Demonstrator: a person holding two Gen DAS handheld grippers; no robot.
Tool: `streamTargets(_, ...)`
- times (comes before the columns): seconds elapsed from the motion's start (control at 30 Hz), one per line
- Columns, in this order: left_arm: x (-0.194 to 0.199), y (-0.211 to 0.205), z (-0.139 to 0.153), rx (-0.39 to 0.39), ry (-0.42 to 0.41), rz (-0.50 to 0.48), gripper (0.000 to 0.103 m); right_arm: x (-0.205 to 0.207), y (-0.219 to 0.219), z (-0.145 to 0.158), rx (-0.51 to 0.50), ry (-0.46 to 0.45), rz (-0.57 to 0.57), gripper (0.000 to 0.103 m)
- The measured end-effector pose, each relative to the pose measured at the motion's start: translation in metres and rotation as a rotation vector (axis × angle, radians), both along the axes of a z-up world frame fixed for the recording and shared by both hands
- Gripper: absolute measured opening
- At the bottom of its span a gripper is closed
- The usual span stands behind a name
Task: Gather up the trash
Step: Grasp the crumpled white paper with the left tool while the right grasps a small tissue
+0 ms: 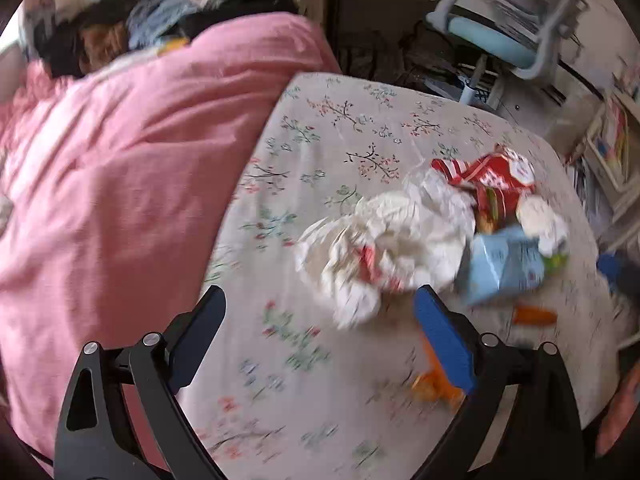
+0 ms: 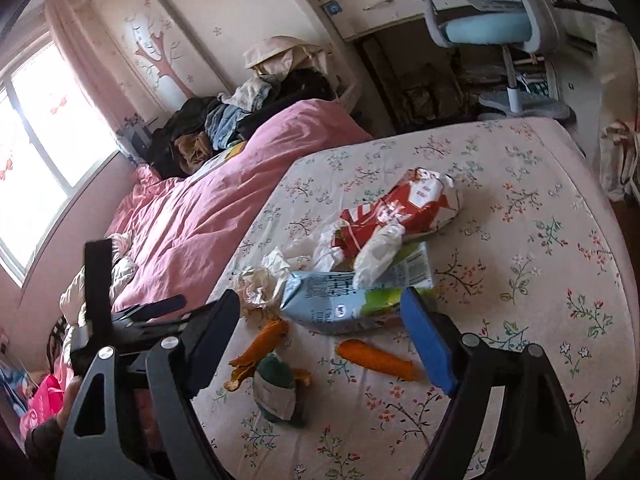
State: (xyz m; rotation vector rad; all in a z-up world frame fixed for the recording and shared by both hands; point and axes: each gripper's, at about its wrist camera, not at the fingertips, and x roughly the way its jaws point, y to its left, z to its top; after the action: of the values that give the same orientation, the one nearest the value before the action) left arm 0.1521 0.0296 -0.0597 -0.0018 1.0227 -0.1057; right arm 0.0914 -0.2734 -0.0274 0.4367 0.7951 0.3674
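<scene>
On the floral bedsheet (image 2: 520, 208) lay a loose heap of trash, seen from both wrist cameras. At the centre of the right wrist view sat a flattened pale-blue carton (image 2: 340, 304), with a red-and-white snack bag (image 2: 404, 204) beyond it toward one o'clock and a crumpled white plastic bag (image 2: 272, 276) touching the carton's ten o'clock side. Nearer the camera, at six o'clock from the carton, lay a long piece of orange peel (image 2: 380, 358); another strip of peel (image 2: 260, 340) lay toward eight o'clock, just beside a small dark-green wrapper (image 2: 278, 390).

The right gripper (image 2: 320, 318) hung above this litter with its jaws spread wide and nothing pinched; the carton's near edge showed in the gap between its fingers, apart from both pads. No earlier frame was available to show jaw motion.

The left gripper (image 1: 320, 312) was likewise spread, empty, over bare sheet. In its blurred view the white plastic bag (image 1: 384, 248) lay at twelve o'clock just beyond the fingertips, the blue carton (image 1: 504, 268) at two o'clock, and the red snack bag (image 1: 488, 178) farther off at one o'clock. A pink duvet (image 1: 120, 180) covered the bed toward nine o'clock, with a pile of clothes (image 2: 240, 120) beyond it. A blue desk chair (image 2: 492, 28) stood past the bed's far edge.
</scene>
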Motion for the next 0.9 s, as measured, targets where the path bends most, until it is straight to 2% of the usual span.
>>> streamTargets(0.17,0.032,-0.010,-0.021,-0.004,0.079,0.070,0.092,0.009,-0.012,-0.004,-0.011,0.018,-0.032,0.079)
streamTargets(0.2,0.037,-0.012,-0.025,-0.011,0.089,0.074,0.088,0.012,-0.013,-0.005,-0.011,0.022,-0.035,0.079)
streamTargets(0.23,0.038,-0.012,-0.027,-0.018,0.091,0.071,0.081,0.013,-0.014,-0.005,-0.011,0.023,-0.037,0.079)
streamTargets(0.27,0.041,-0.014,-0.030,-0.028,0.099,0.059,0.056,0.016,-0.014,-0.006,-0.014,0.023,-0.036,0.079)
streamTargets(0.3,0.042,-0.016,-0.029,-0.020,0.090,0.051,0.041,0.019,-0.014,-0.006,-0.017,0.023,-0.035,0.077)
streamTargets(0.33,0.043,-0.017,-0.028,-0.035,0.091,0.038,0.032,0.022,-0.013,-0.007,-0.023,0.023,-0.032,0.074)
streamTargets(0.4,0.042,-0.013,-0.021,-0.091,0.080,0.033,0.022,0.030,-0.006,-0.008,-0.049,0.022,-0.019,0.070)
streamTargets(0.47,0.039,-0.007,-0.012,-0.123,0.057,0.041,0.021,0.036,0.001,-0.010,-0.077,0.022,-0.001,0.065)
streamTargets(0.53,0.034,0.005,0.003,-0.177,0.018,0.062,0.021,0.043,0.012,-0.013,-0.151,0.030,0.010,0.060)
streamTargets(0.67,0.025,0.023,0.022,-0.228,-0.041,0.090,0.021,0.057,0.022,-0.027,-0.227,0.064,0.014,0.051)
streamTargets(0.73,0.023,0.028,0.024,-0.223,-0.047,0.101,0.021,0.059,0.024,-0.026,-0.290,0.048,0.003,0.032)
streamTargets(0.8,0.023,0.030,0.024,-0.226,-0.039,0.102,0.021,0.060,0.020,-0.026,-0.269,0.052,0.000,0.019)
streamTargets(0.9,0.023,0.029,0.027,-0.227,-0.044,0.093,0.021,0.052,0.016,-0.017,-0.264,0.010,-0.008,0.017)
